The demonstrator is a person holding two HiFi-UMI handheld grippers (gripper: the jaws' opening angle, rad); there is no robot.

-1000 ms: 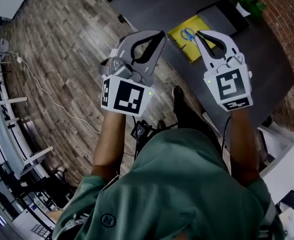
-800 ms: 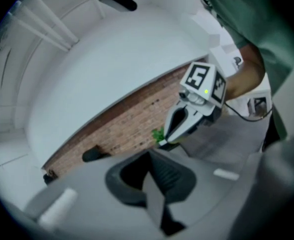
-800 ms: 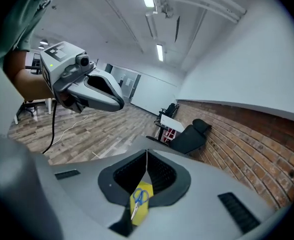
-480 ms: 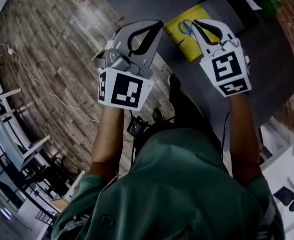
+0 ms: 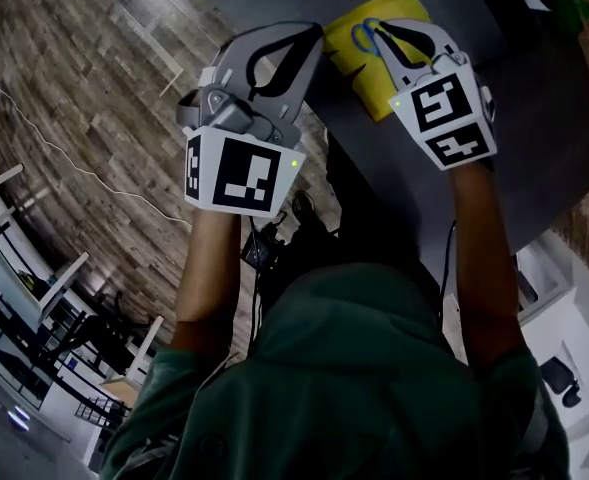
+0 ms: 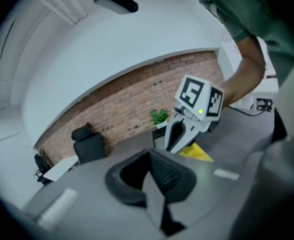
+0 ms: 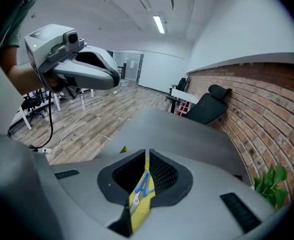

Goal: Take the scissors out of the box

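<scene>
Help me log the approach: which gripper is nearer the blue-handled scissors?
Right. The right gripper hovers over the blue-handled scissors; the left gripper sits off to their left.

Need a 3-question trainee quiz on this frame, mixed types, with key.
1. True or false: the scissors are already out of the box.
2. The scissors' handles are: A red, B blue, C black.
3. Which is nearer the box: the left hand-held gripper or the right hand-held gripper?
Key: 1 false; 2 B; 3 right.
</scene>
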